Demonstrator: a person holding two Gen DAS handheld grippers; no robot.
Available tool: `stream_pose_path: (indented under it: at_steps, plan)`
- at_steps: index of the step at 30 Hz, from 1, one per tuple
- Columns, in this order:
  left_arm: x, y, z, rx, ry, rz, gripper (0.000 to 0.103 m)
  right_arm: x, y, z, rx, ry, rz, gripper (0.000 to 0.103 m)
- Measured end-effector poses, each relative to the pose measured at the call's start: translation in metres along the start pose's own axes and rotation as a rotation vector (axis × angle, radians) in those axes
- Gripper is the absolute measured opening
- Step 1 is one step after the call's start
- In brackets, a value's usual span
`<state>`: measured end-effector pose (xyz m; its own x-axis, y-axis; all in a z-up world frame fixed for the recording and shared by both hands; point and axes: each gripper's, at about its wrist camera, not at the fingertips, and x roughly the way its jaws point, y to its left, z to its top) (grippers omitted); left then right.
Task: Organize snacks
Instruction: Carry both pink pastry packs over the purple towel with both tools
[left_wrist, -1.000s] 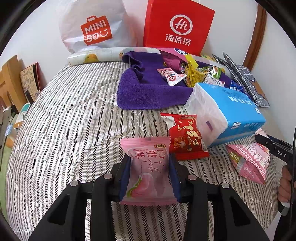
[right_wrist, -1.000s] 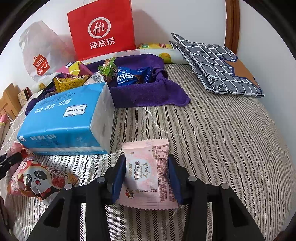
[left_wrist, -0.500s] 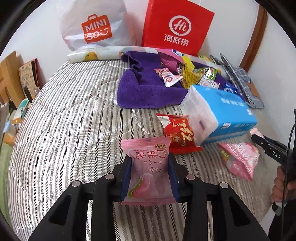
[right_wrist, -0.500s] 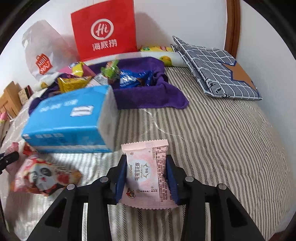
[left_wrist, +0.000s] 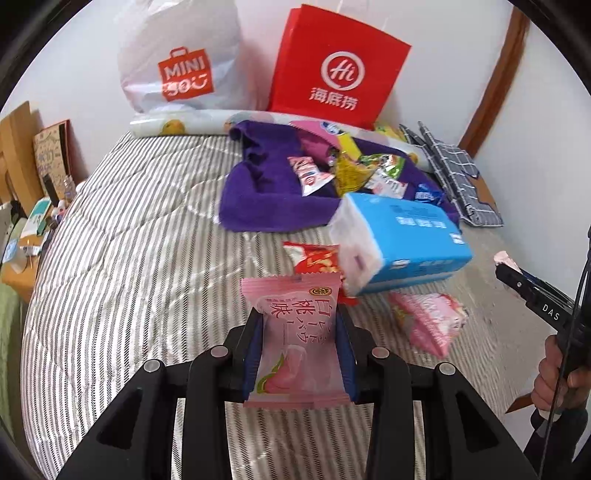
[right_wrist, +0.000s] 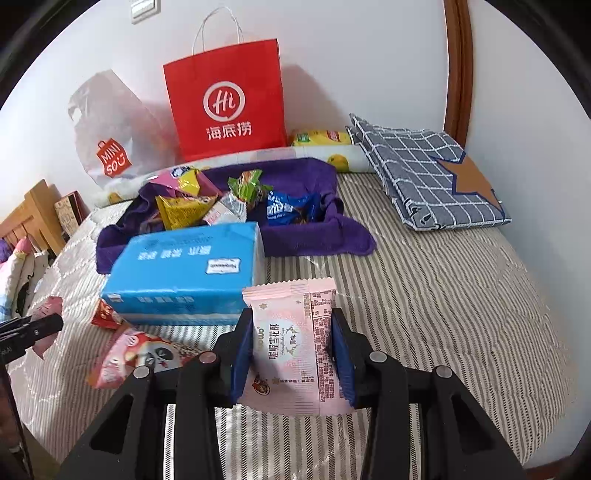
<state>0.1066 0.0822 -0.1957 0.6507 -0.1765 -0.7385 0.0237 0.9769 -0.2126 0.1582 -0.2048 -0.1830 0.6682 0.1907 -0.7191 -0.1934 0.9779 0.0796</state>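
My left gripper (left_wrist: 297, 343) is shut on a pink peach-flavour snack packet (left_wrist: 295, 332), held above the striped bed. My right gripper (right_wrist: 291, 347) is shut on a pale pink snowflake-crisp packet (right_wrist: 295, 343), also held above the bed. It also shows in the left wrist view (left_wrist: 535, 295) at the right edge. A purple towel (left_wrist: 266, 195) farther back holds several loose snacks (right_wrist: 207, 206). A red snack packet (left_wrist: 317, 256) and a pink panda packet (right_wrist: 140, 354) lie beside a blue tissue pack (right_wrist: 184, 269).
A red paper bag (right_wrist: 229, 103) and a white Miniso bag (left_wrist: 181, 66) stand against the back wall. A folded checked cloth (right_wrist: 432, 173) lies at the back right. A wooden bedside stand with clutter (left_wrist: 26, 206) is at the left.
Both grippers have risen and pulled back from the bed with their packets still held. The tissue pack and the packets on the bed look farther away.
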Motion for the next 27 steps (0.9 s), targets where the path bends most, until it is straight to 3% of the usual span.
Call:
stream_pose_path:
  at_steps: [27]
  plan:
    - [-0.014, -0.039, 0.022, 0.046, -0.036, -0.049, 0.036, -0.027, 0.018, 0.014, -0.009, -0.043, 0.063, 0.038]
